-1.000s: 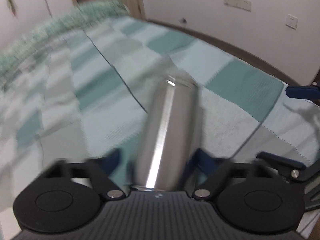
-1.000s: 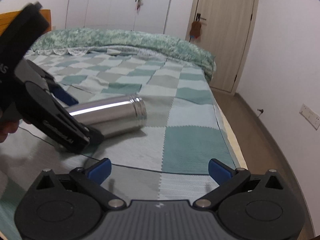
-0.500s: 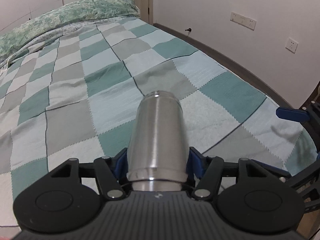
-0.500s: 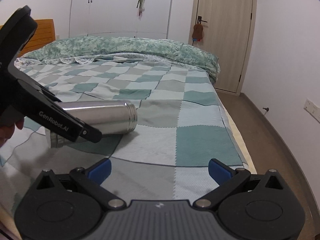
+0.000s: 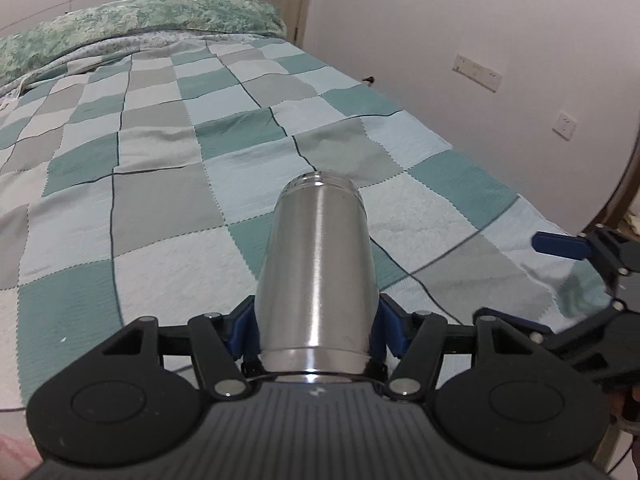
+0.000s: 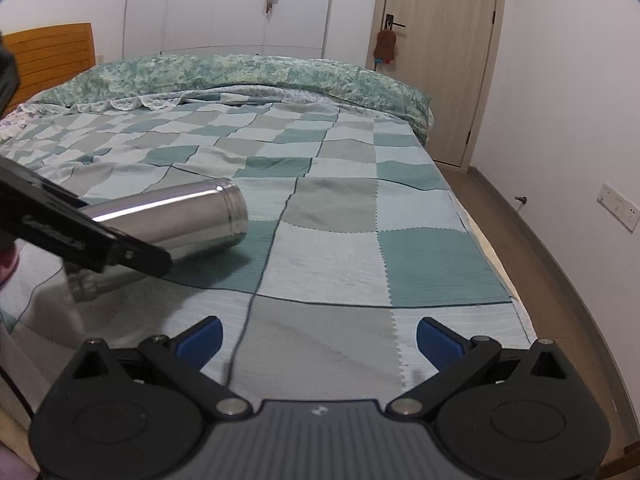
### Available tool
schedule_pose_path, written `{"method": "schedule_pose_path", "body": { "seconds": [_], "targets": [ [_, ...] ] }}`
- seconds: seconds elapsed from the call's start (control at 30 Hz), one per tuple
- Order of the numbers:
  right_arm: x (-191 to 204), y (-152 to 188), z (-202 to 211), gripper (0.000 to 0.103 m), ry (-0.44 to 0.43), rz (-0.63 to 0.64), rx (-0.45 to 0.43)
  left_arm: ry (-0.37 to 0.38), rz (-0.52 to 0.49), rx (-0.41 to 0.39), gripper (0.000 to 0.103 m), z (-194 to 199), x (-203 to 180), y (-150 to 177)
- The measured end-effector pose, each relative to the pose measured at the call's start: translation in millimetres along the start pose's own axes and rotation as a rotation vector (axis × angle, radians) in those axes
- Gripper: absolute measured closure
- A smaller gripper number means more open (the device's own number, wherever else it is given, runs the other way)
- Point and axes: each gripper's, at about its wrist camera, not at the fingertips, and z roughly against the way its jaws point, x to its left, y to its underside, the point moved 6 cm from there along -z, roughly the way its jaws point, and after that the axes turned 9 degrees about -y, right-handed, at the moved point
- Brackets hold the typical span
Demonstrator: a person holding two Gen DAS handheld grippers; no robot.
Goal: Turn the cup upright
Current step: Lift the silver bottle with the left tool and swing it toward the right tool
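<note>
Bed (image 6: pixel 420 264) with checked teal-grey blanket; green floral duvet (image 6: pixel 248 76) bunched at 12 o'clock end.

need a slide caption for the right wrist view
Left gripper clamps a steel cup lying on its side over the checked bedspread; right gripper waits open.

Colours and patterns — bed and cup

The blanket (image 6: pixel 344 240) is checked in teal, grey and pale blue; the cup (image 5: pixel 318 268) is brushed silver — pads (image 6: pixel 434 340) blue.

Cup (image 6: pixel 168 220) base hidden behind left gripper (image 6: pixel 80 236); right gripper (image 5: pixel 580 264) cut off by edge.
</note>
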Motion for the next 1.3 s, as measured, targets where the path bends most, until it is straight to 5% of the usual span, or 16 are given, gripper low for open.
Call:
{"method": "schedule_pose_path", "body": {
  "seconds": [0.37,1.1,1.23,1.3],
  "targets": [
    [29.3,-7.4,8.0,0.000,0.065,-0.082,0.019,0.170,-0.016,0.033,0.040,12.5,10.5,25.0],
    [25.3,27.2,61.6,0.000,0.086,-0.122,-0.002,0.080,0.285,0.063,0.039,41.7,-28.4,74.2],
    [19.4,34.6,75.3,0.000,0.100,-0.143,-0.011,0.075,0.247,0.048,0.002,52.1,-31.0,74.8],
    [20.5,36.3,81.6,0.000,0.098,-0.149,-0.021,0.076,0.214,0.007,0.000,66.2,-26.3,72.8]
  ]
}}
